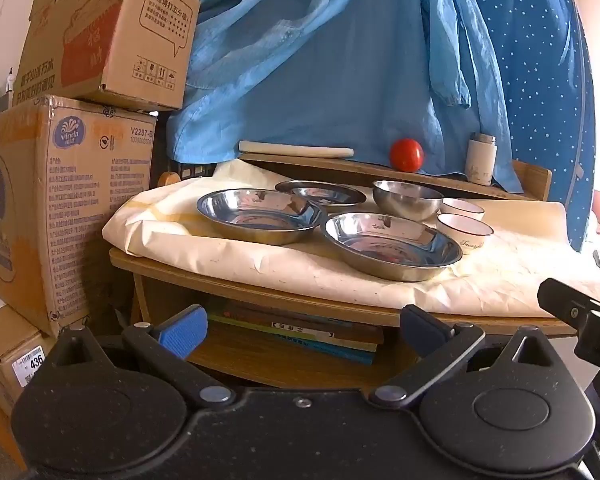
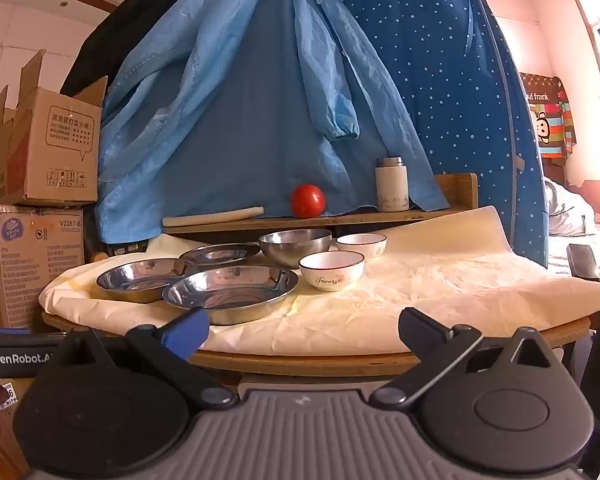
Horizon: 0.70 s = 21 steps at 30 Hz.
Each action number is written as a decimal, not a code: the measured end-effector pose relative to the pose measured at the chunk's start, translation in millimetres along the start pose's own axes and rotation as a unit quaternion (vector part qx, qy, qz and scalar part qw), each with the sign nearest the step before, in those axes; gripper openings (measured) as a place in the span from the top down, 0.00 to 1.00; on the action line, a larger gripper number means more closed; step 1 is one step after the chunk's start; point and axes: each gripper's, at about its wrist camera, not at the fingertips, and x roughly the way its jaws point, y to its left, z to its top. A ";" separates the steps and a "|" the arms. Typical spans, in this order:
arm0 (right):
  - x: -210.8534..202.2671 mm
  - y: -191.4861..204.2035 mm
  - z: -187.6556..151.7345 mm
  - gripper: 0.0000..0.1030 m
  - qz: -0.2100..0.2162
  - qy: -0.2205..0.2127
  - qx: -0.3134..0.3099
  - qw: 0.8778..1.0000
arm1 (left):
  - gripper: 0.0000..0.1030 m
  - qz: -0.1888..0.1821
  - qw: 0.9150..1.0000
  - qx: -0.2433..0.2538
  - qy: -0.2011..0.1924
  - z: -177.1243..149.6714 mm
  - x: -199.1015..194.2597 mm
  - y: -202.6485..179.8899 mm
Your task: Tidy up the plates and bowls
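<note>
Three steel plates sit on the paper-covered table (image 2: pixel 440 292): a near one (image 2: pixel 230 292) (image 1: pixel 392 246), a left one (image 2: pixel 146 278) (image 1: pixel 260 214) and a far one (image 2: pixel 220 254) (image 1: pixel 320 193). Behind them stands a steel bowl (image 2: pixel 294 246) (image 1: pixel 407 199). Two white ceramic bowls sit to its right, one near (image 2: pixel 332 270) (image 1: pixel 465 231), one far (image 2: pixel 361 244) (image 1: pixel 462 208). My left gripper (image 1: pixel 300 332) is open and empty, below and in front of the table's edge. My right gripper (image 2: pixel 302 332) is open and empty, just before the table's front edge, near the closest plate.
A raised wooden shelf (image 2: pixel 340 216) at the back holds a red tomato (image 2: pixel 308 201), a white flask (image 2: pixel 392 185) and a rolling pin (image 2: pixel 214 216). Blue cloth hangs behind. Cardboard boxes (image 1: pixel 60 200) are stacked at the left. Books (image 1: pixel 300 332) lie under the table.
</note>
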 end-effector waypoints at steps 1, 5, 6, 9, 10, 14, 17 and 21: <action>-0.3 0.0 0.0 0.00 0.000 -0.001 0.000 1.000 | 0.01 0.002 1.000 0.000 0.001 0.0 0.3 0.2; -1.1 -1.0 0.1 0.00 -0.001 0.000 -0.001 1.000 | 0.01 0.011 1.000 0.001 0.007 -0.3 3.2 3.0; -1.2 -1.6 0.2 0.00 -0.001 0.001 -0.001 1.000 | 0.01 0.013 1.000 0.001 0.008 0.2 1.2 0.8; -2.1 0.6 -0.1 0.00 -0.001 0.000 -0.003 1.000 | 0.01 0.011 1.000 0.004 0.008 0.9 -0.7 -0.8; -1.9 0.4 -0.1 0.00 -0.001 0.000 -0.003 1.000 | 0.01 0.011 1.000 0.004 0.008 1.0 -0.7 -0.1; -2.0 0.4 0.1 0.00 -0.001 -0.001 -0.003 1.000 | 0.01 0.011 1.000 0.005 0.010 1.7 0.8 4.1; -2.2 0.4 0.3 0.00 -0.001 -0.001 -0.003 1.000 | 0.01 0.013 1.000 0.010 0.007 -0.4 0.4 -4.3; -2.1 0.4 0.5 0.00 -0.001 -0.001 -0.003 1.000 | 0.01 0.012 1.000 0.012 0.004 -0.5 0.3 -5.1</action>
